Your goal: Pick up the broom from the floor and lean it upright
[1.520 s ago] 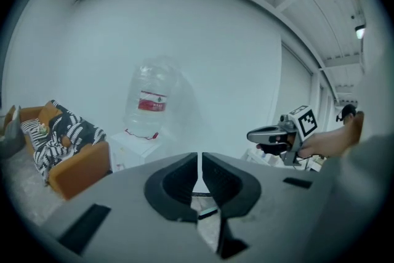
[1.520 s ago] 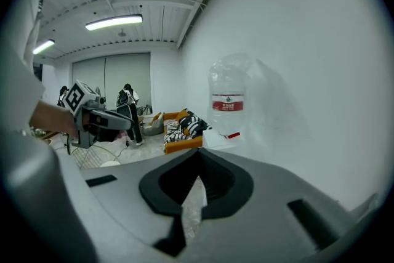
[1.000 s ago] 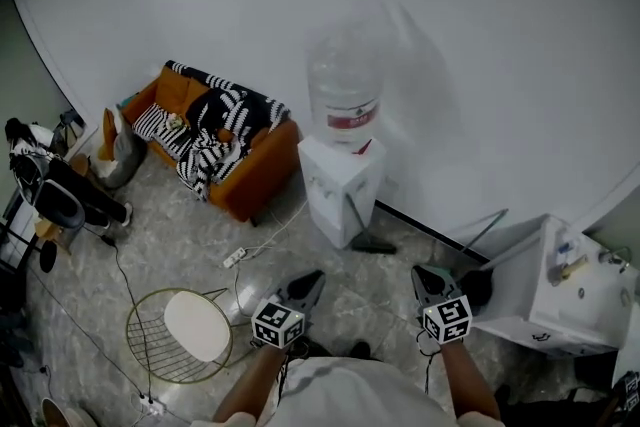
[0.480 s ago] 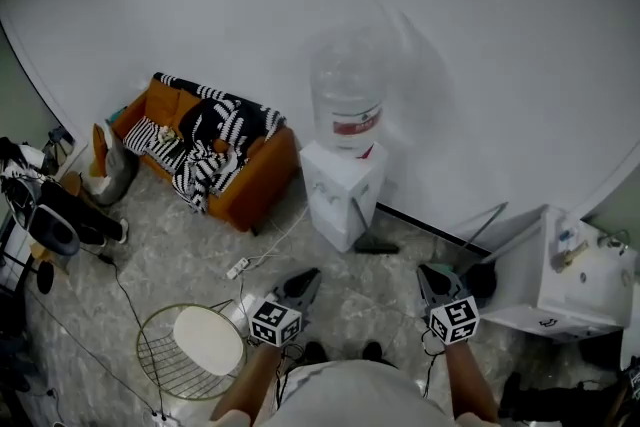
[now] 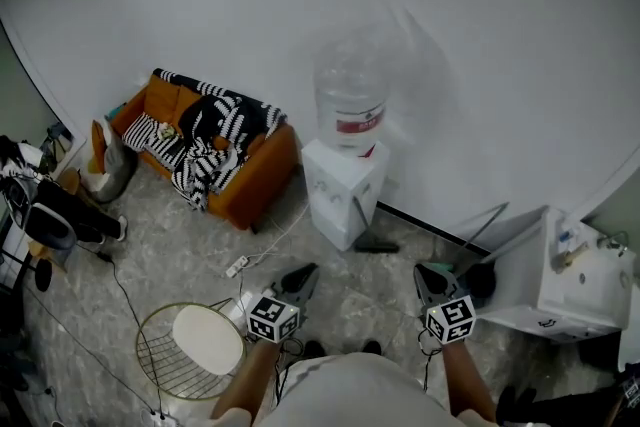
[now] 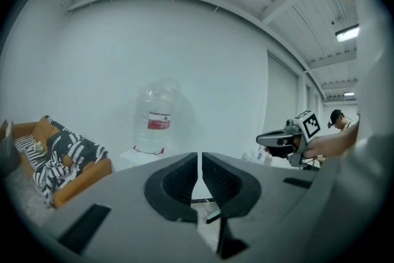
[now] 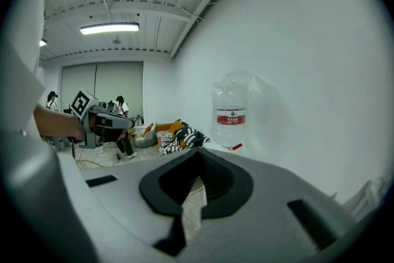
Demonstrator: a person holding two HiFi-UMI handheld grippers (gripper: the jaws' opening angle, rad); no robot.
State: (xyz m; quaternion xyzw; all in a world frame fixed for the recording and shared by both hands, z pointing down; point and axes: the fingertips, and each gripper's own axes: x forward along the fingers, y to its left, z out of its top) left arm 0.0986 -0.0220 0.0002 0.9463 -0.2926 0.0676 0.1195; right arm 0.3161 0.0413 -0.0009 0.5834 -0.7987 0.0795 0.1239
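While an orange sofa (image 5: 252, 187) strewn with striped cushions sits at the left of the head view and a round wire chair (image 5: 190, 355) stands at lower left, the left gripper (image 5: 305, 273) hangs at bottom centre, jaws drawn together on nothing. Just above it, at centre, stands a white water dispenser (image 5: 338, 187); the broom (image 5: 371, 243) leans against its right side, dark head on the floor. Further right, the right gripper (image 5: 426, 273) is likewise closed and empty, near a white cabinet (image 5: 560, 300) at lower right.
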